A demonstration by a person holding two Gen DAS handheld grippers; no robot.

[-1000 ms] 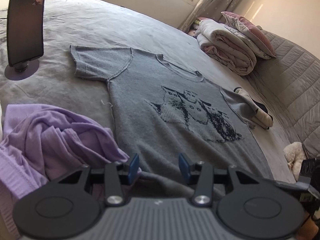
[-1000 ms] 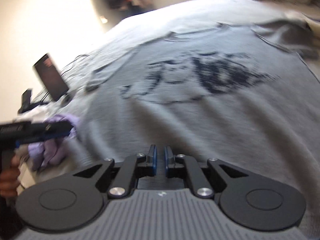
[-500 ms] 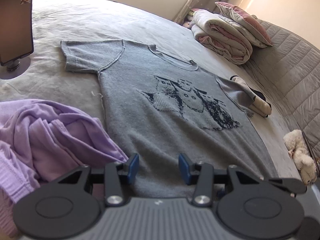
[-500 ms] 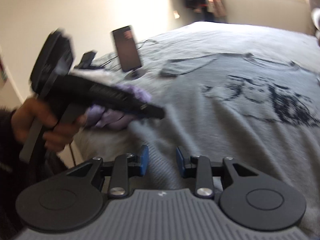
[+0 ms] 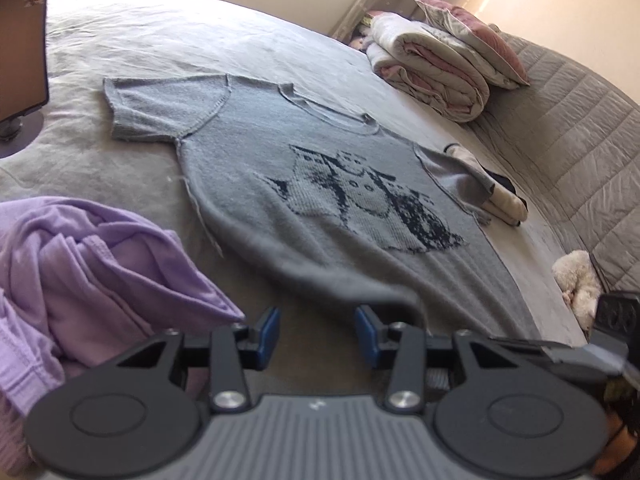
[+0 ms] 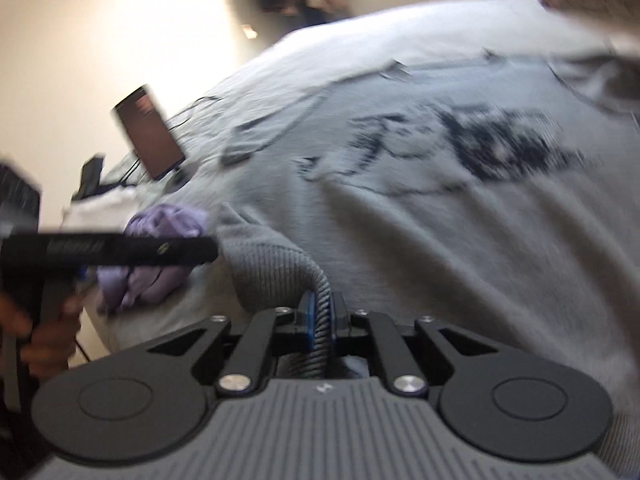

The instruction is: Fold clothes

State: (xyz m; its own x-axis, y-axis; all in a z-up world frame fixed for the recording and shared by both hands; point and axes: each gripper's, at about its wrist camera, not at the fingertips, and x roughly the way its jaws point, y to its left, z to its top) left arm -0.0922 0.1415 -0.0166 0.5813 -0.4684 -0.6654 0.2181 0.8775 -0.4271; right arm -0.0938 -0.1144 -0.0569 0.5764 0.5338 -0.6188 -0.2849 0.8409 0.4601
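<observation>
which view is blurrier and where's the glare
Right wrist view: motion blur smears the sweater print, phone and left gripper; the wall at upper left is blown out; only the right gripper, shut on the hem, is fairly sharp. Left wrist view: mostly sharp, hem near the left gripper soft, sunlit bed overexposed, fisheye bending.

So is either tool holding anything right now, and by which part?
The right tool grips the grey sweater by its ribbed bottom hem. The left tool is open, holding nothing.
</observation>
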